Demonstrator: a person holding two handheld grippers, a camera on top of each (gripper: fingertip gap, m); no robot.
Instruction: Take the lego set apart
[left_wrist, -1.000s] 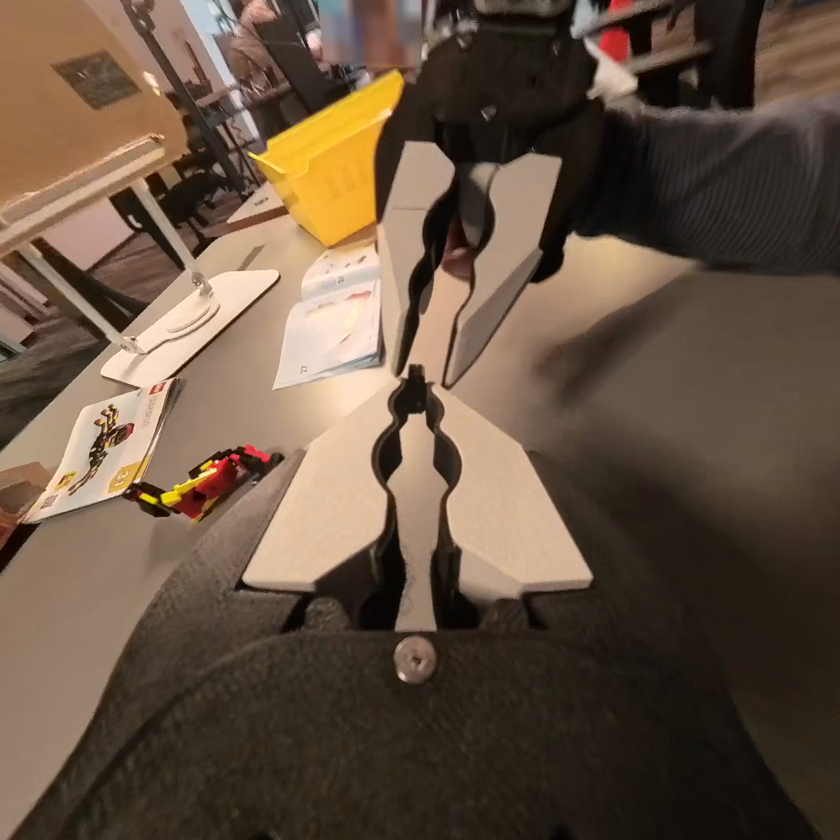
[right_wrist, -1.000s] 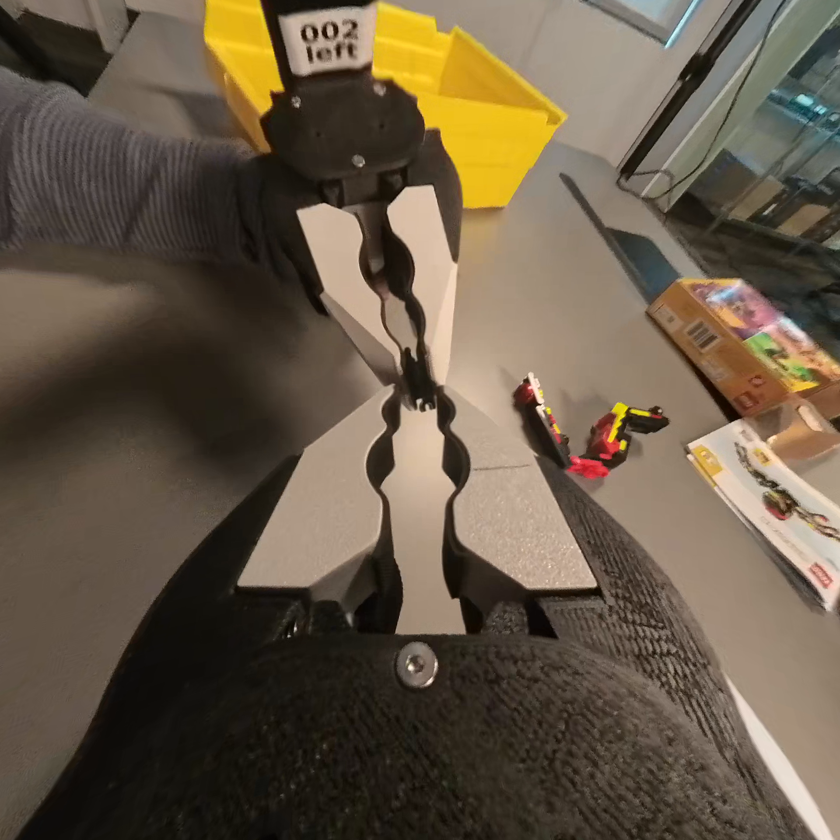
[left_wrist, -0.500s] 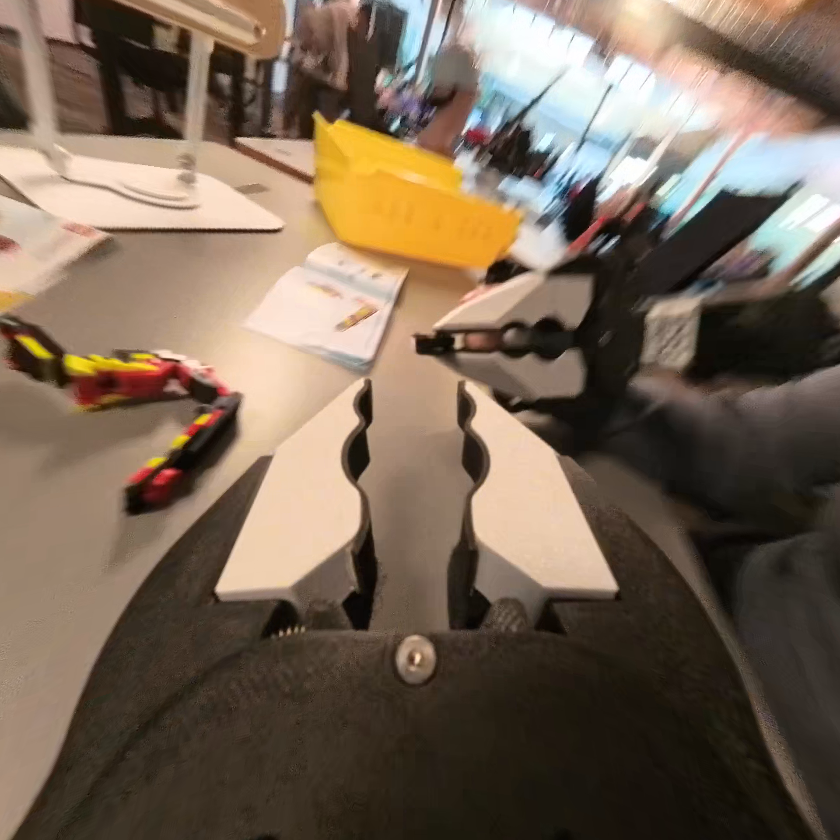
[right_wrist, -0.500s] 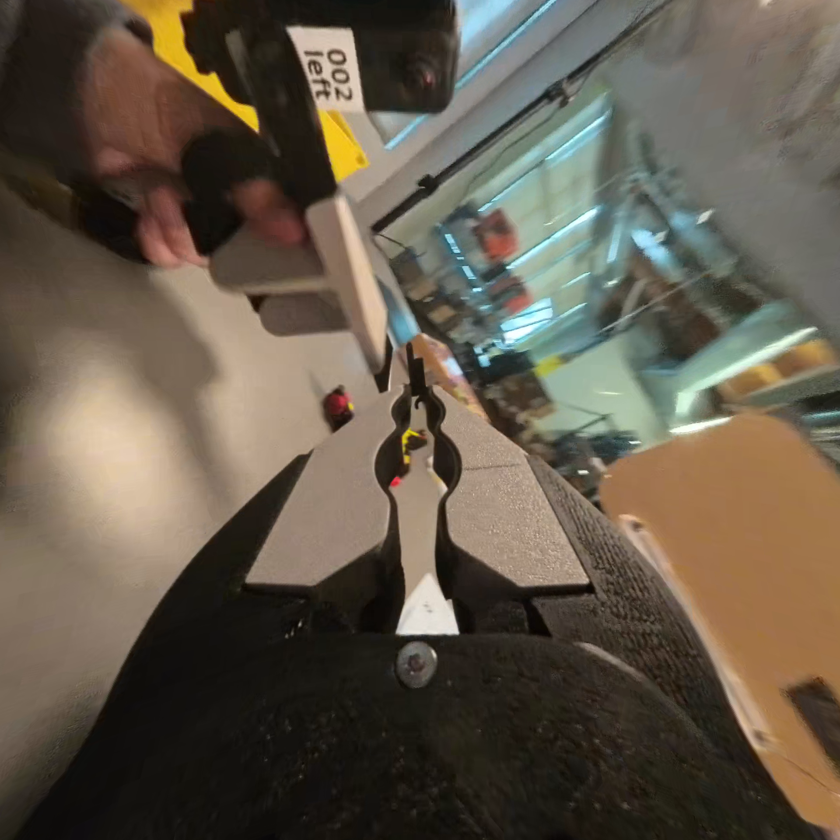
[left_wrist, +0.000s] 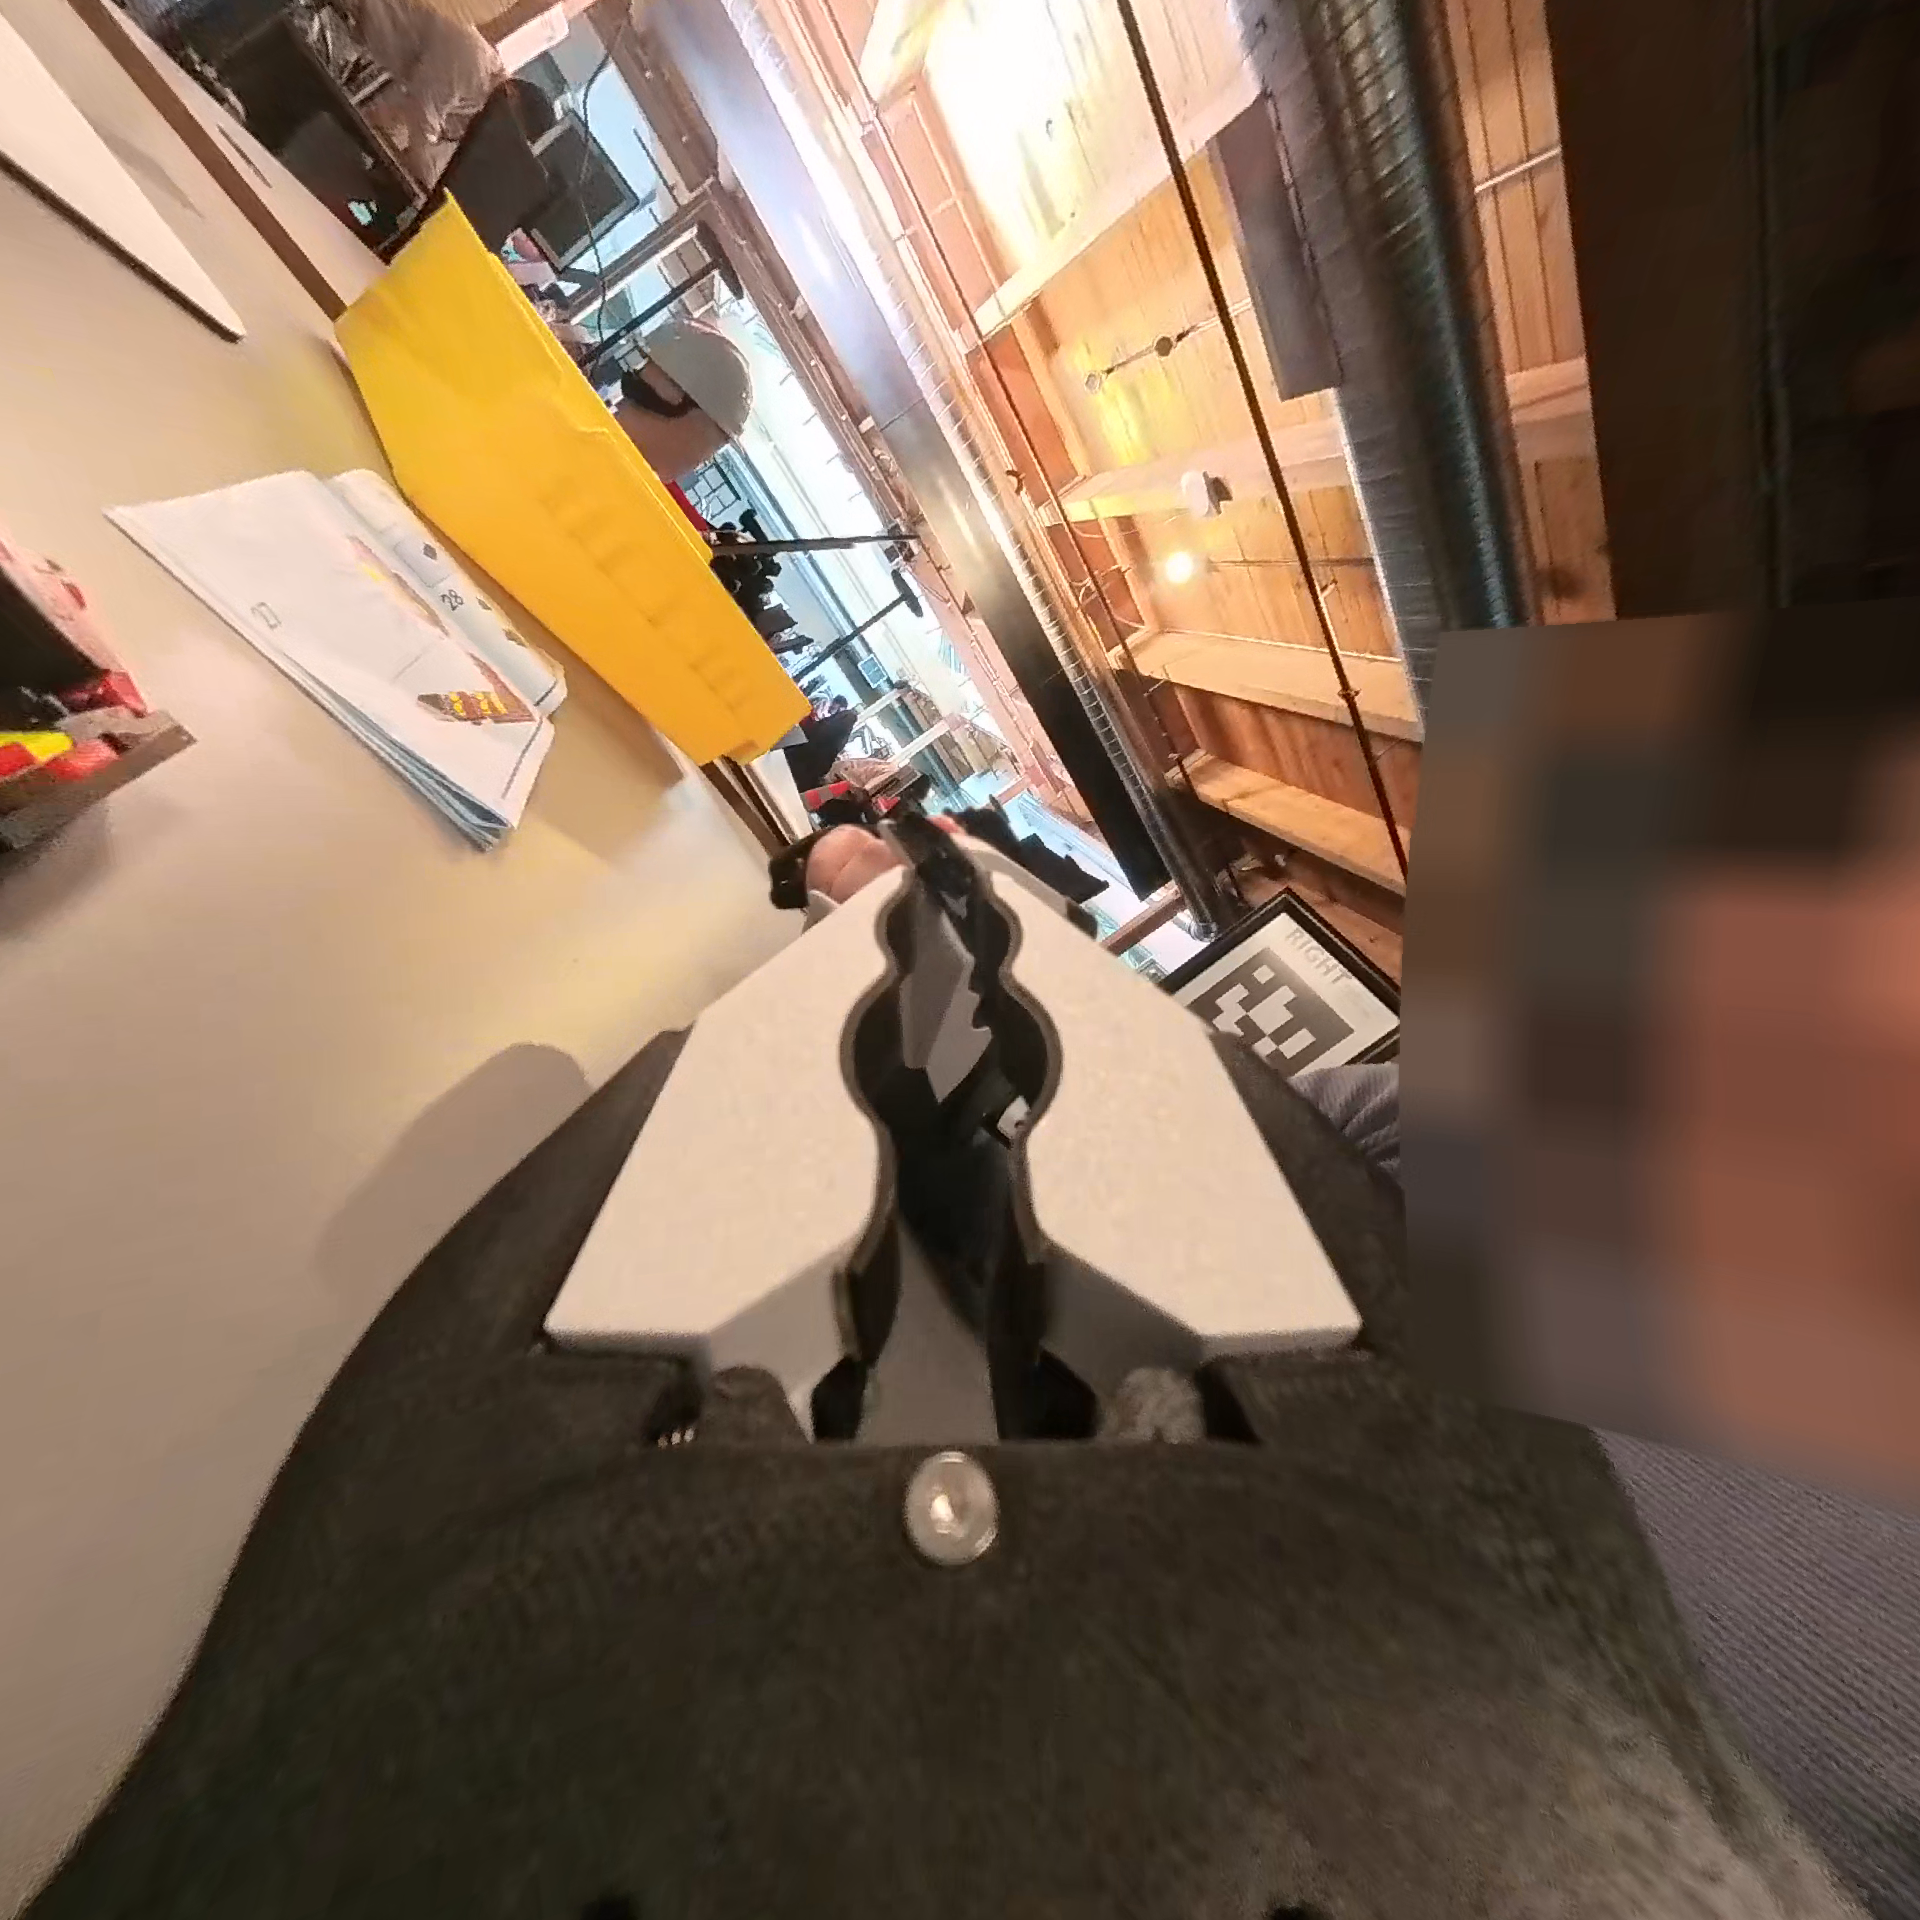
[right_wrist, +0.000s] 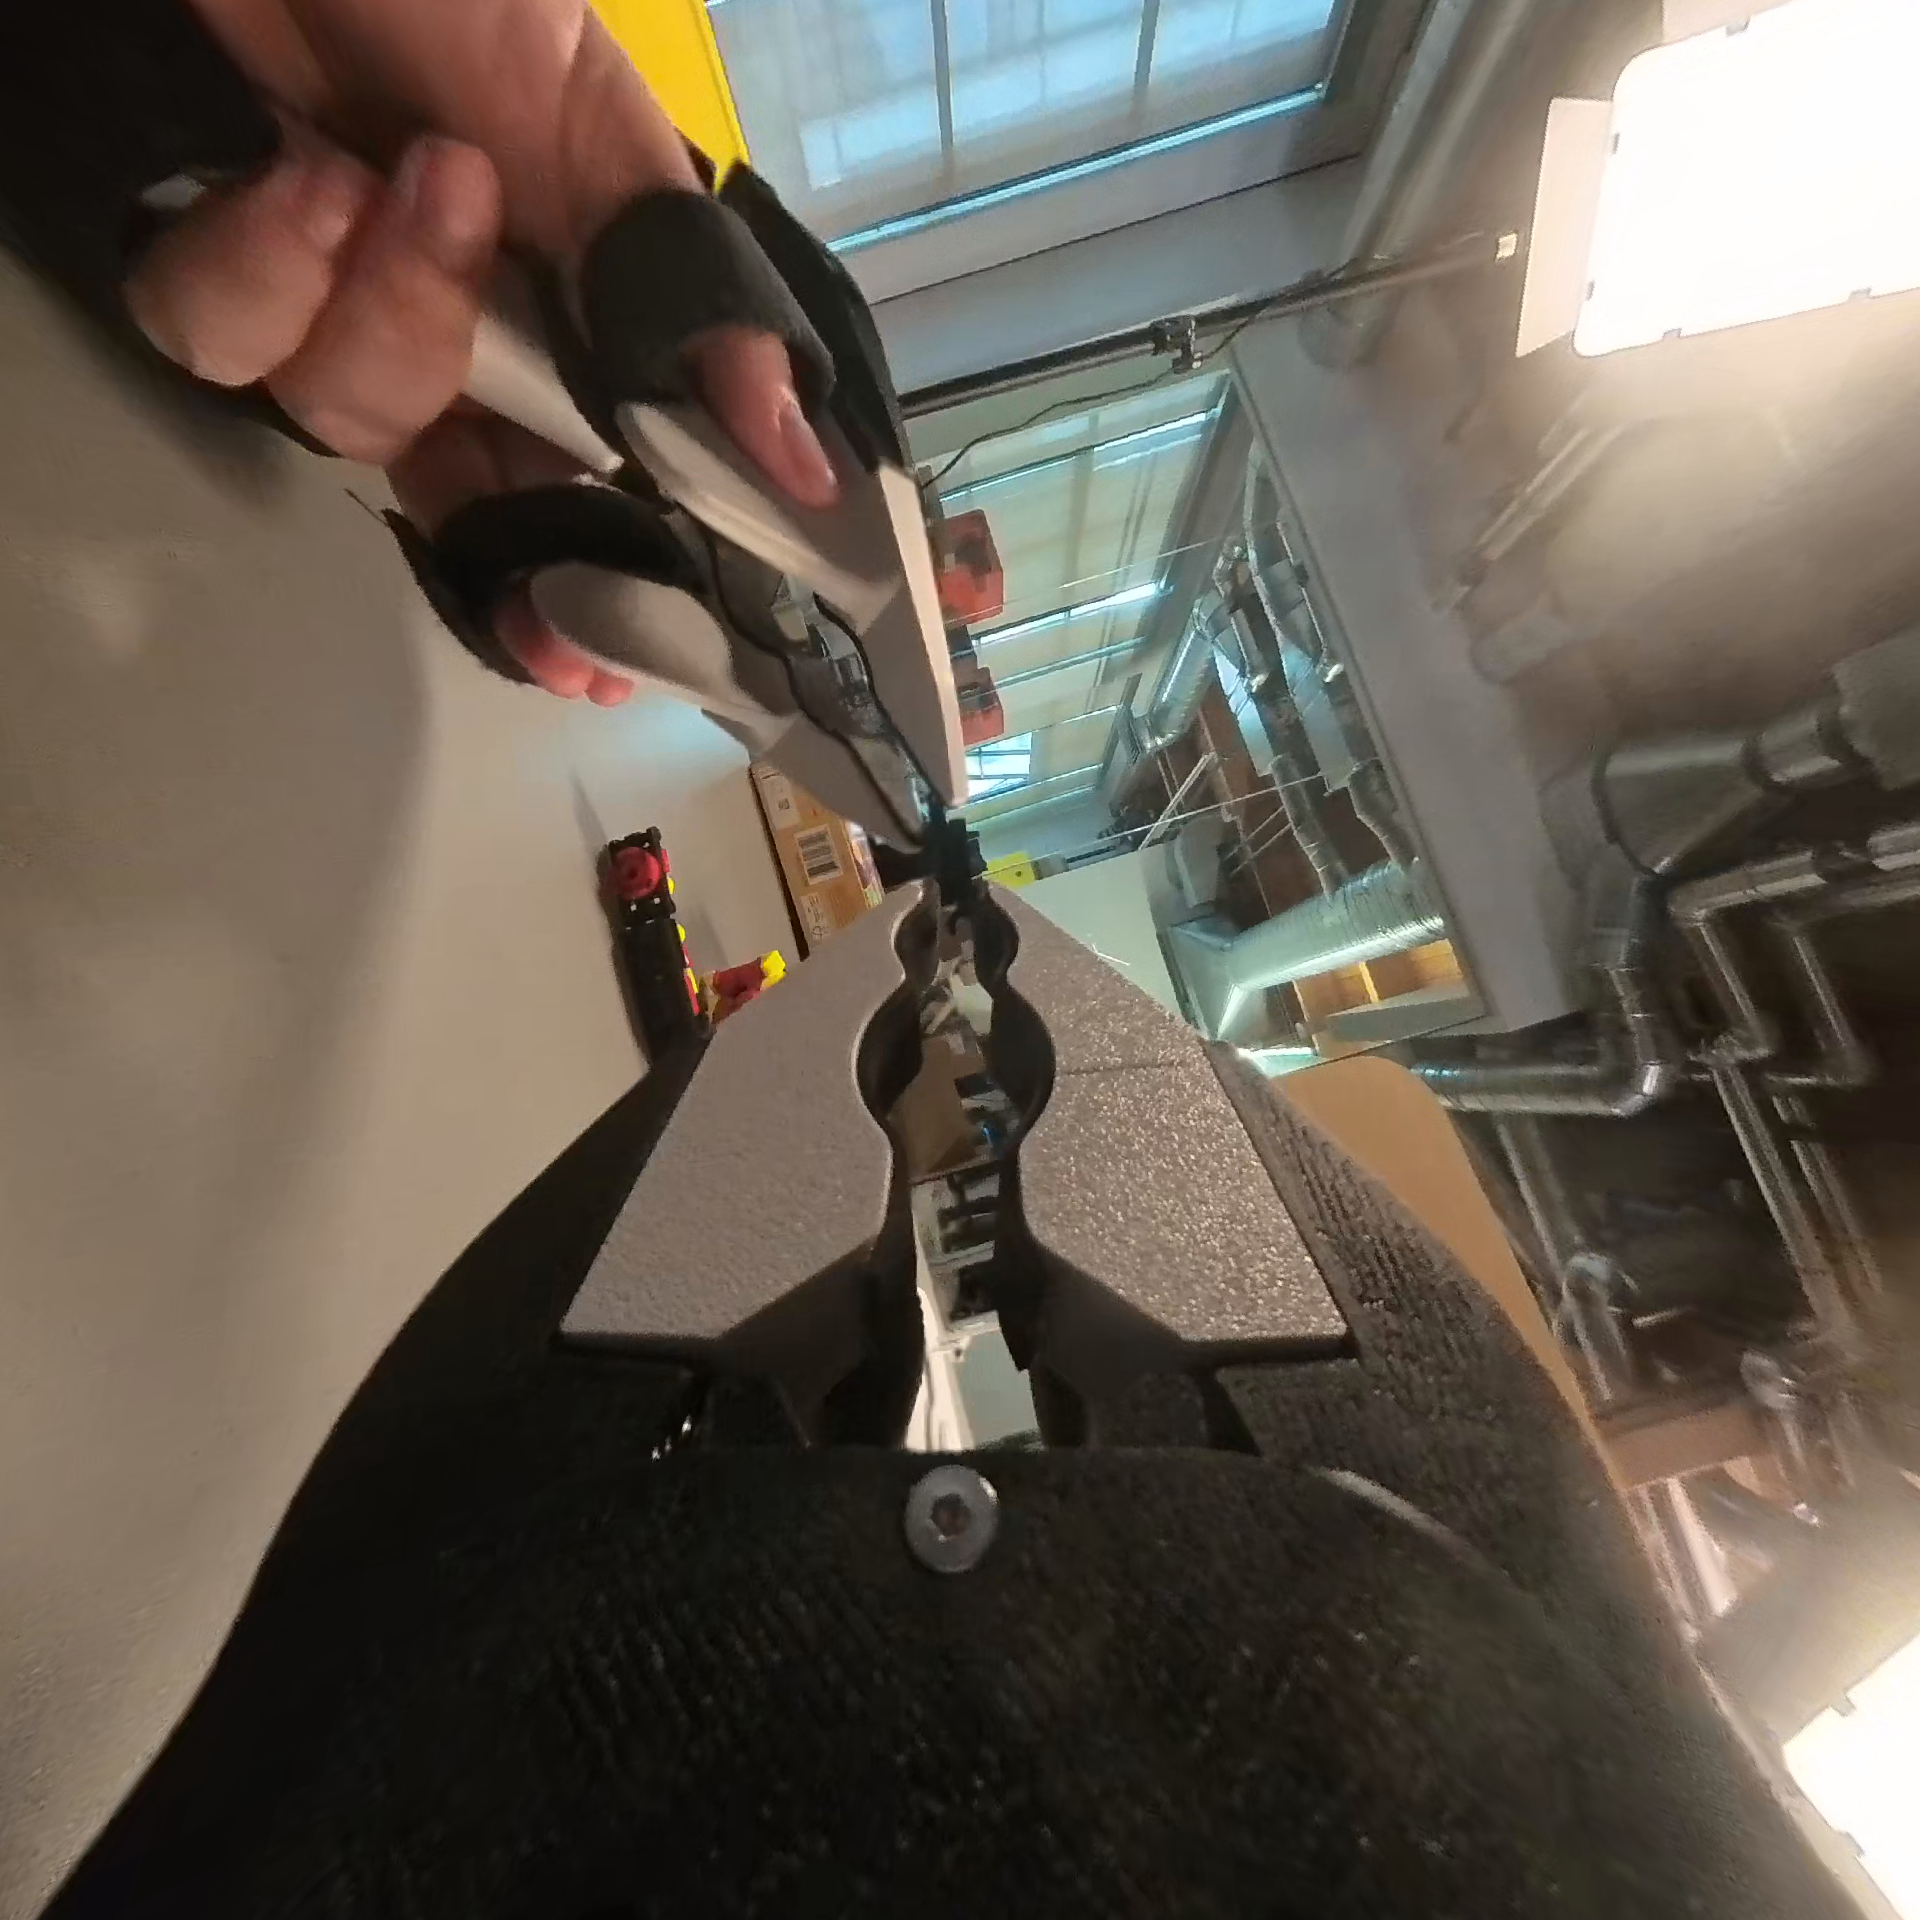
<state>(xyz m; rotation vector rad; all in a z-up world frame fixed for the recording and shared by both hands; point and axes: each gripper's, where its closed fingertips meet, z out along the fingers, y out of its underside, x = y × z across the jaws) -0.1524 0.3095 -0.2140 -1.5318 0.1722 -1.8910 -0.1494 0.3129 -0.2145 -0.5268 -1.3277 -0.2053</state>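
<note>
Pale grey counter (left_wrist: 260, 1039) tilts steeply through both wrist views, with a yellow plastic bin (left_wrist: 561, 520) and an open white instruction booklet (left_wrist: 353, 634) at its far side. We hold the task's thing, a small black lego piece (right_wrist: 954, 847), up off the counter between the two tools. Our left hand-held gripper (right_wrist: 928, 805) is clenched on its upper end; our right hand-held gripper (right_wrist: 961, 909) is clenched on its lower end, tip to tip (no gap visible between the tips). The piece's long axis runs roughly in line with the right tool's fingers, so we judge the coming pull to be straight apart along that line. Both hands are equally near. A red, yellow and black lego model (right_wrist: 665, 945) lies on the counter, well apart.
</note>
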